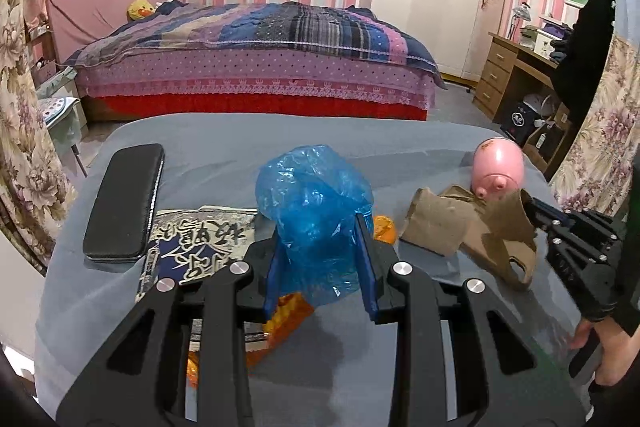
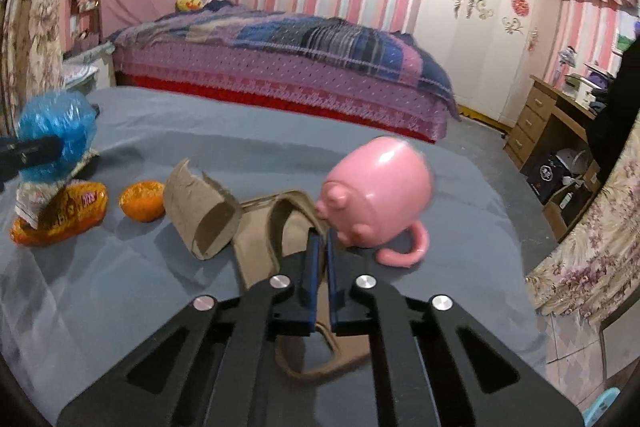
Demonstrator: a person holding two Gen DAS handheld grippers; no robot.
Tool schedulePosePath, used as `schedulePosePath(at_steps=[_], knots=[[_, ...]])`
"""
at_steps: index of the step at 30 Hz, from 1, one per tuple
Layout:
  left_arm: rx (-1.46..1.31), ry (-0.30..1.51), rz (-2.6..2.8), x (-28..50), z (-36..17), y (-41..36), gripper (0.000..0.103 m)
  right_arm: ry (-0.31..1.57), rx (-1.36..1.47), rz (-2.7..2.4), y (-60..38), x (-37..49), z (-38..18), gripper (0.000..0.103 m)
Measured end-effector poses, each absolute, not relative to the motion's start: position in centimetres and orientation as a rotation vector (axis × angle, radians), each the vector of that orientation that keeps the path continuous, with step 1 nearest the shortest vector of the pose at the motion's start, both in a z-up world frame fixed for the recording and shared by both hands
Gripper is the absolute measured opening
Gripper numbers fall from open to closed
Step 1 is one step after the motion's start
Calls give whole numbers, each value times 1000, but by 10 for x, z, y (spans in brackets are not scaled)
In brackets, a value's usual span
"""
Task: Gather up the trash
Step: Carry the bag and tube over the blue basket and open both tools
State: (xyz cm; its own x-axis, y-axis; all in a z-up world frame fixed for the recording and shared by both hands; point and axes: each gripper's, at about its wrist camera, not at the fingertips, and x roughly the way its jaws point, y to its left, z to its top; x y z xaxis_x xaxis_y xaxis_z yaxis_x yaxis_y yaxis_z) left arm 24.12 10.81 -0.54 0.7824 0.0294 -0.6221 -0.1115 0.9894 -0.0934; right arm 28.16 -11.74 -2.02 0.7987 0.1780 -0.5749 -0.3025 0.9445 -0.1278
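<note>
While the left gripper (image 1: 324,259) pinches a crumpled blue plastic bag (image 1: 316,211) between its blue pads, the right gripper (image 2: 322,267) has its jaws pressed together on a strip of torn brown cardboard (image 2: 264,227) lying on the grey-covered table (image 2: 120,287). Just beyond, a pink pig-shaped mug (image 2: 380,203) lies tipped against the cardboard, an orange (image 2: 142,201) and an orange snack wrapper (image 2: 64,217) sit leftward, and a bed (image 2: 280,67) stands behind
</note>
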Motion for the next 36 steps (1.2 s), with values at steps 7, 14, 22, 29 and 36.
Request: schedulePosePath(at_steps=[7, 14, 22, 29, 36], knots=[[-110, 657, 19, 239, 4, 81, 30, 573, -145, 210, -167, 248, -6, 3], [-102, 657, -94, 239, 11, 34, 30, 548, -104, 158, -222, 212, 2, 3], [-62, 642, -221, 227, 17, -30, 30, 528, -75, 73, -280, 164, 10, 3], [-25, 643, -319, 214, 21, -86, 30, 509, -46, -19, -332, 133, 14, 3], [-6, 638, -396, 204, 22, -134, 30, 482, 6, -141, -393, 104, 21, 3]])
